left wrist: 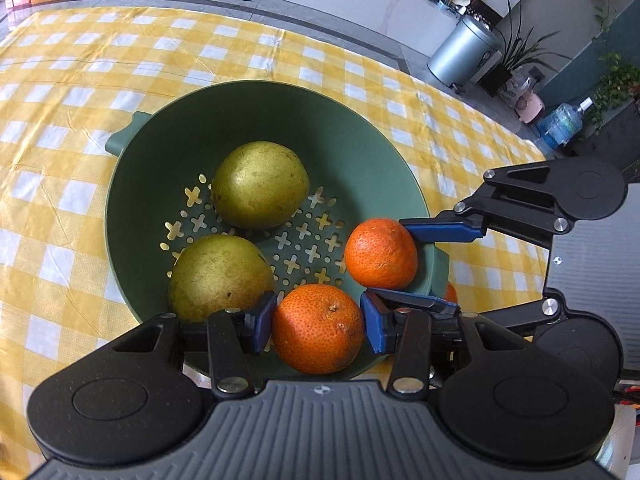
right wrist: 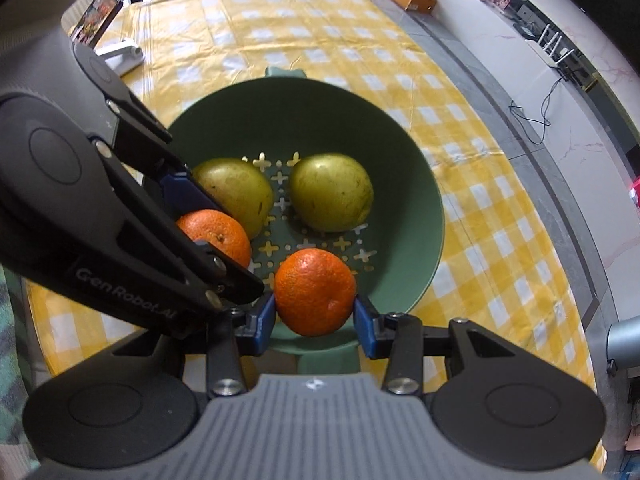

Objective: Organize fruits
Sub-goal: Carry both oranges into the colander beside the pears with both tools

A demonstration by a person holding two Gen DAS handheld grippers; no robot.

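Both grippers, left (left wrist: 318, 326) and right (right wrist: 315, 320), had black linkages, silver screws, blue pads and ribbed grey bodies.

A table is covered by a yellow-and-white checked cloth (left wrist: 280, 52), creased in places. A green perforated colander (left wrist: 360, 152) is set directly on the cloth. Near the far corner, a white object (right wrist: 122, 56), possibly a small device, is laid on the cloth beside a dark printed booklet (right wrist: 98, 16).
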